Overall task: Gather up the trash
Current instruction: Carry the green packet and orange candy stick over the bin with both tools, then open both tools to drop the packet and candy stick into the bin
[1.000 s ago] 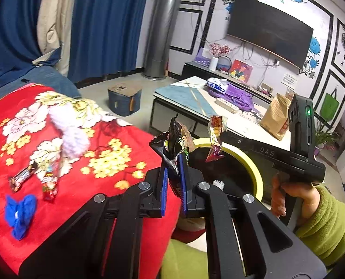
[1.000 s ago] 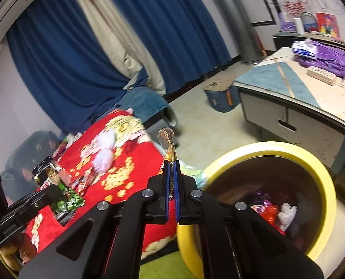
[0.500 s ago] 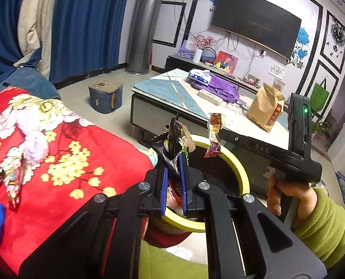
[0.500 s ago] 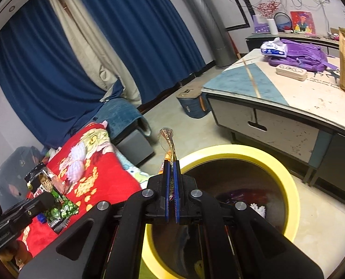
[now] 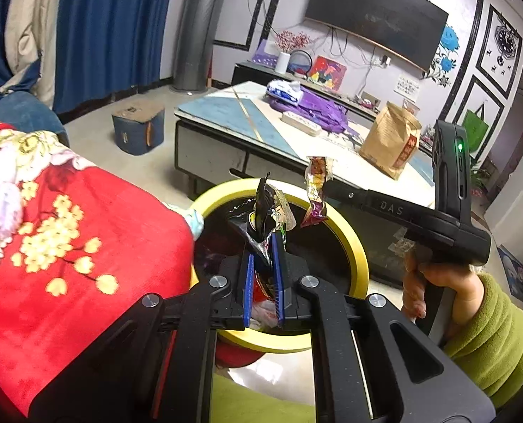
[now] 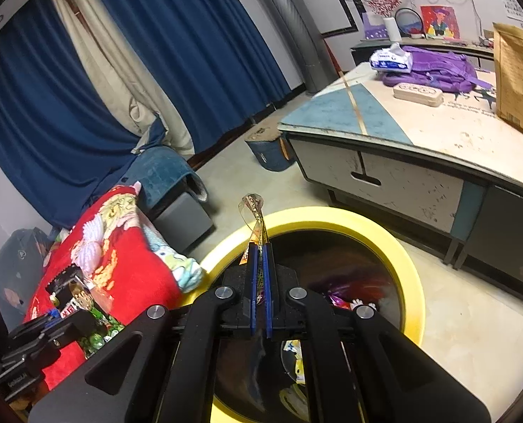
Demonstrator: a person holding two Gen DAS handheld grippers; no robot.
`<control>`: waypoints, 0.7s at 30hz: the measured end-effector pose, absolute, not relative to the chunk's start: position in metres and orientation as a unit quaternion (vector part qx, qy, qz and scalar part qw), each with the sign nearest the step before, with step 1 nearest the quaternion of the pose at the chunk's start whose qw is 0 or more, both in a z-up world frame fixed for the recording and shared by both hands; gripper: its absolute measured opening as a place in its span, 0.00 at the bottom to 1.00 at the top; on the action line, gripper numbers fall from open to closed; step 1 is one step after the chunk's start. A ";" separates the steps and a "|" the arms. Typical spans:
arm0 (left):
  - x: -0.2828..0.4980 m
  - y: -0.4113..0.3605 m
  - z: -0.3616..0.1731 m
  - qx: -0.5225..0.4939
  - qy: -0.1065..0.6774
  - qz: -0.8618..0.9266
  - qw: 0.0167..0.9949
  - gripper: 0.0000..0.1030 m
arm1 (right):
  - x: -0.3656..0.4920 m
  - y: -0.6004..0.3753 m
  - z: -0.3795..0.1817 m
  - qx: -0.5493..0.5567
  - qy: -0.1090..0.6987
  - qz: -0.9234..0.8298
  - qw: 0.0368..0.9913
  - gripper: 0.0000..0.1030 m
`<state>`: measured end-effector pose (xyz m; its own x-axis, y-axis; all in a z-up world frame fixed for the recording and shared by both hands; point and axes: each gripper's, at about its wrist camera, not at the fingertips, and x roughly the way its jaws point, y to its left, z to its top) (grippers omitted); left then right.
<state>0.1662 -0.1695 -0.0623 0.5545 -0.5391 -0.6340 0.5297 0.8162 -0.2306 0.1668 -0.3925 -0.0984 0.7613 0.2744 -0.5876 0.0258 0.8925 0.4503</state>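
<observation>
A round bin with a yellow rim [image 5: 354, 250] stands on the floor beside the red blanket, with wrappers lying in its dark inside. In the left wrist view my left gripper [image 5: 262, 243] is shut on a crumpled black snack wrapper [image 5: 265, 211], held over the near side of the bin's mouth. My right gripper [image 5: 326, 187] reaches in from the right, shut on an orange and purple wrapper [image 5: 316, 194] that hangs over the bin. In the right wrist view that gripper [image 6: 259, 246] pinches the thin wrapper [image 6: 256, 211] above the yellow rim [image 6: 407, 271]. The left gripper [image 6: 67, 320] with its black wrapper [image 6: 72, 292] shows at lower left.
A red floral blanket [image 5: 85, 246] covers the seat on the left. Behind the bin stands a low coffee table [image 5: 226, 127] with a brown paper bag [image 5: 390, 141] and a purple backpack [image 5: 317, 109]. A blue box [image 5: 138, 127] sits on the floor.
Both grippers have swung away from the blanket toward the bin and sunk a little, each keeping its wrapper. The bin's mouth now lies right under them.
</observation>
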 end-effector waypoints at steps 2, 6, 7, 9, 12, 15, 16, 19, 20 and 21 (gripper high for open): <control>0.168 -0.175 -0.069 -0.004 0.371 -0.308 0.876 0.05 | 0.167 -0.394 -0.102 0.223 0.343 0.067 0.910 0.03; 0.173 -0.184 -0.081 0.003 0.388 -0.315 0.866 0.05 | 0.167 -0.398 -0.109 0.229 0.350 0.064 0.906 0.03; 0.172 -0.184 -0.083 0.004 0.390 -0.316 0.865 0.05 | 0.167 -0.398 -0.110 0.230 0.352 0.064 0.905 0.03; 0.174 -0.188 -0.087 0.008 0.396 -0.318 0.862 0.05 | 0.167 -0.400 -0.112 0.232 0.354 0.063 0.904 0.04; 0.177 -0.192 -0.091 0.014 0.401 -0.322 0.857 0.05 | 0.168 -0.403 -0.115 0.237 0.357 0.062 0.901 0.04; 0.177 -0.195 -0.093 0.016 0.402 -0.327 0.855 0.05 | 0.168 -0.404 -0.118 0.242 0.360 0.062 0.899 0.04; 0.176 -0.194 -0.093 0.014 0.401 -0.327 0.855 0.06 | 0.169 -0.405 -0.118 0.243 0.361 0.061 0.898 0.04; 0.174 -0.193 -0.092 0.012 0.398 -0.328 0.857 0.21 | 0.169 -0.408 -0.119 0.252 0.363 0.061 0.895 0.06; 0.175 -0.192 -0.092 0.011 0.397 -0.328 0.857 0.29 | 0.169 -0.408 -0.119 0.254 0.363 0.061 0.894 0.16; 0.174 -0.191 -0.091 0.007 0.396 -0.330 0.857 0.32 | 0.168 -0.408 -0.118 0.257 0.361 0.060 0.894 0.29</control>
<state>0.1744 -0.1912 -0.0908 0.4688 -0.5603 -0.6829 0.5710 0.7820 -0.2497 0.1680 -0.4083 -0.1185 0.7318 0.2932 -0.6152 0.0779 0.8609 0.5028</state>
